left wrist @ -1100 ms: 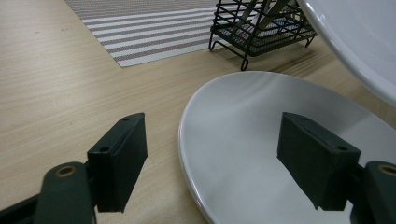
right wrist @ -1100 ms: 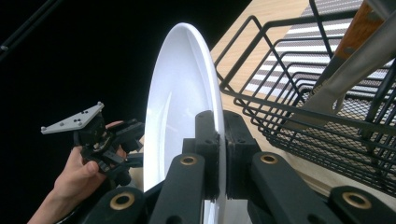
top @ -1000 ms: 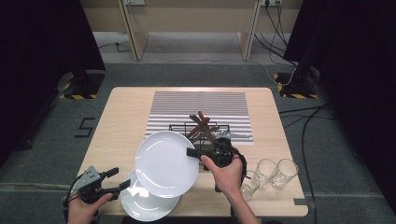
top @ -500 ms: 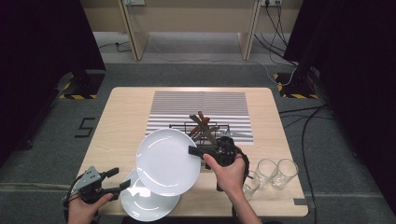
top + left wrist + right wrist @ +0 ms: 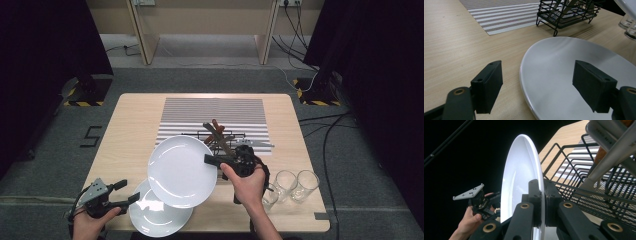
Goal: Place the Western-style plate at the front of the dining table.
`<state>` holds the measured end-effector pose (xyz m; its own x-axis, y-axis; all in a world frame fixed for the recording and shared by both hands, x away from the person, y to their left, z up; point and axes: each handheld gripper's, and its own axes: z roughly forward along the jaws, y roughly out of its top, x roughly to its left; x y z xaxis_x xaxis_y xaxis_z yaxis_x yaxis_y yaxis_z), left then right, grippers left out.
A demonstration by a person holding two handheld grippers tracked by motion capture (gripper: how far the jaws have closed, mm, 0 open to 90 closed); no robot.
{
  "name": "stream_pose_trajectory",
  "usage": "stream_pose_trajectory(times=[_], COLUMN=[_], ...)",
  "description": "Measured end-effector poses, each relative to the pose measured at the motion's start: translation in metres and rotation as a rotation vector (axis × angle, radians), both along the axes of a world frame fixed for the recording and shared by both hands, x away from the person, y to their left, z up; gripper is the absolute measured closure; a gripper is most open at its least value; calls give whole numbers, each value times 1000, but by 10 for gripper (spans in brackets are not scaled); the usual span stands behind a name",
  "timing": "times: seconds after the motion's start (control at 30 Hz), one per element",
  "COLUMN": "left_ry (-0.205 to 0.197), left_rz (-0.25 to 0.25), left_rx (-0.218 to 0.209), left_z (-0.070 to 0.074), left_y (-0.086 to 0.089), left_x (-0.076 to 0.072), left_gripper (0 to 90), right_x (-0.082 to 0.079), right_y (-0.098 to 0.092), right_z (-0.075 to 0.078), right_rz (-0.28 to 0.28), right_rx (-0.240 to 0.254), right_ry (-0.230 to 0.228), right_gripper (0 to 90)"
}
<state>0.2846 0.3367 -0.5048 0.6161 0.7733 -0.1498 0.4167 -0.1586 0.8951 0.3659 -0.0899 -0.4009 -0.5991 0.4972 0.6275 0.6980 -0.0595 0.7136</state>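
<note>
The right gripper [image 5: 212, 161] has its jaws clamped on the rim of a white plate [image 5: 181, 171], which it holds in the air, tilted, just in front of the black wire rack [image 5: 223, 138]; the right gripper view shows the plate [image 5: 520, 182] edge-on, pinched between the two black jaws, with the rack [image 5: 584, 195] close beside it. That rack stands on the near edge of a striped mat [image 5: 214, 120] and already carries wooden-handled utensils [image 5: 218, 131]. A second plate [image 5: 159, 216] lies flat on the table [image 5: 130, 130], nearer the person than the rack and partly under the lifted plate. The left gripper [image 5: 125, 193] rests low beside this second plate with its jaws open; in the left gripper view the plate's rim [image 5: 529, 75] lies between the two jaws, untouched by either. Three clear glasses [image 5: 290, 185] stand to the right of the rack, near the table's front edge. The step in hand looks like carrying the lifted plate toward the rack. The next move probably calls for turning the plate upright and lowering it between the rack's wires, clear of the utensils, before the jaws let go; the left gripper seems placed to take the second plate afterwards.
</note>
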Motion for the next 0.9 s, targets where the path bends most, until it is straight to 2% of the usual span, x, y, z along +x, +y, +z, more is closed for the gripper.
stream_pose_trajectory(times=[0.9], left_ry=[-1], left_rz=[1], left_rx=[0], left_z=[0], left_y=[0], left_x=[0], left_gripper=[238], right_x=[1], right_y=[-10], right_z=[5], right_rz=[-21], right_rx=[27], right_ry=[-2], right_gripper=[866])
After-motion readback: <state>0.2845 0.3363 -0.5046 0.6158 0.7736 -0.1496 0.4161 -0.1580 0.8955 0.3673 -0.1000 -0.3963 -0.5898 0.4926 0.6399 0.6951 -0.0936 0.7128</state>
